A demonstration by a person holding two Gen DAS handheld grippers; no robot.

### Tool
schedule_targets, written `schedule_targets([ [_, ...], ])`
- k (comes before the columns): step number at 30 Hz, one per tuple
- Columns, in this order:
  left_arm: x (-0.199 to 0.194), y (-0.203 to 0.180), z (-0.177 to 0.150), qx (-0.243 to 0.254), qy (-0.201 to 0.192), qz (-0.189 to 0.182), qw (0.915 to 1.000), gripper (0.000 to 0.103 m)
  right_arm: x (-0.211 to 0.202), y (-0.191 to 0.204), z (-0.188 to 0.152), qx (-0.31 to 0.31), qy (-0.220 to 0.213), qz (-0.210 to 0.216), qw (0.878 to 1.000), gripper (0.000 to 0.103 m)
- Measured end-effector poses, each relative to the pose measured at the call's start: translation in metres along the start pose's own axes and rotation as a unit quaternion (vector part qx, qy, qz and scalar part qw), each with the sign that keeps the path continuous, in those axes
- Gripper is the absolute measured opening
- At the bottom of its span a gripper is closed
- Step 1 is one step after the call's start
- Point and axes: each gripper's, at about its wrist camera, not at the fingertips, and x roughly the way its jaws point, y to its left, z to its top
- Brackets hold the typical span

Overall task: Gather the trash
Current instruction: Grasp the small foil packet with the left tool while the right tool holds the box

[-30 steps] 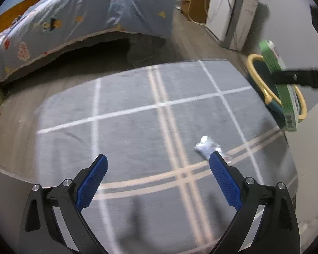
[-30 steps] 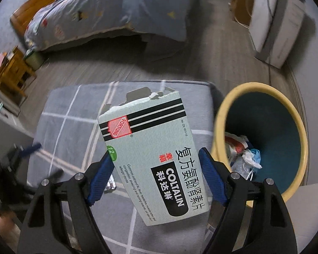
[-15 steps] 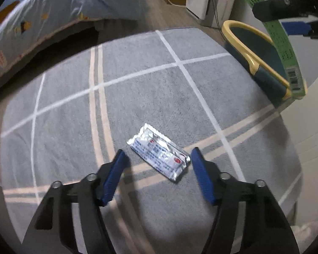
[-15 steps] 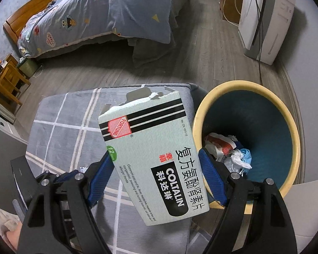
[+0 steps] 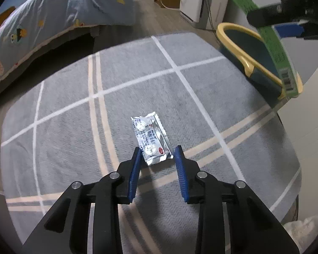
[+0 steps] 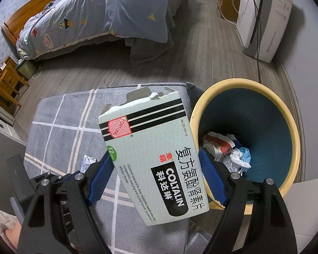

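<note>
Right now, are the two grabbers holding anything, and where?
The right gripper holds the medicine box by its two long side edges, near its lower half. The left gripper has been closing around the foil pill packet's near end, not yet gripping it.

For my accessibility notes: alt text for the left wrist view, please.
The left gripper, jaws just closing, straddles the near end of a foil pill packet lying on a grey checked cushion; at upper right, a yellow-rimmed bin.

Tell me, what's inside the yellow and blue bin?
Inside the bin lies crumpled trash: white plastic, something blue, a red-and-white wrapper. The medicine box held by the right gripper covers the bin's near left side.
</note>
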Motion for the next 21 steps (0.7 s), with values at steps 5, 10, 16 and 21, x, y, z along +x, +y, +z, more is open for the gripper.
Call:
schedule_targets([
  [5, -0.017, 0.008, 0.008, -0.007, -0.020, -0.010, 0.9997, 0.027, -0.001, -0.002, 0.002, 0.008, -0.002, 0.007, 1.000, 0.078],
  [10, -0.021, 0.015, 0.015, -0.018, -0.013, -0.014, 0.9997, 0.003, 0.000, 0.000, 0.001, 0.001, 0.001, 0.011, 1.000, 0.078],
  [16, -0.009, 0.026, 0.011, -0.051, 0.012, -0.009, 0.9986, 0.004, -0.001, -0.006, 0.001, 0.009, 0.005, 0.020, 1.000, 0.078],
  [21, -0.007, 0.027, 0.010, -0.040, 0.009, 0.019, 0.9990, 0.064, -0.002, -0.008, 0.000, 0.011, 0.005, 0.024, 1.000, 0.078],
])
